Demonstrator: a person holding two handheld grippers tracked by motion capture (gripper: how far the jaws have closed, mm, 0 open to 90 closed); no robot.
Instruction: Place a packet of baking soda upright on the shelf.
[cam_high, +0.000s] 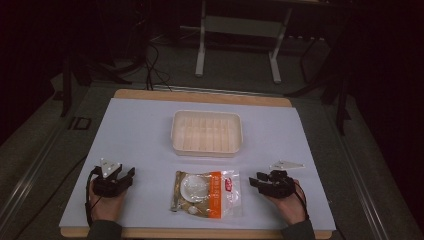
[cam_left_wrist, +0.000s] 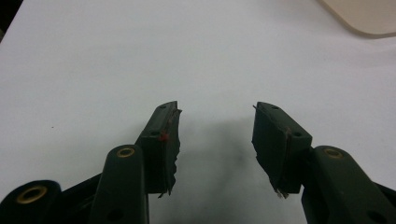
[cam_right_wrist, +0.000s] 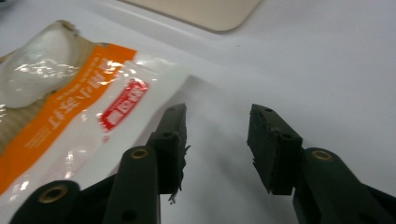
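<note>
High view: the clear plastic snack packet with an orange stripe (cam_high: 206, 193) lies untouched at the bench's near edge, between both grippers; the cream slotted plastic tray (cam_high: 206, 132) sits mid-bench, empty. Left gripper view: left gripper (cam_left_wrist: 215, 140) gapes wide over bare sheet. Right gripper view: right gripper (cam_right_wrist: 217, 144) is wide too, holding nothing, packet just beside its jaw. Nothing looks begun.
</note>
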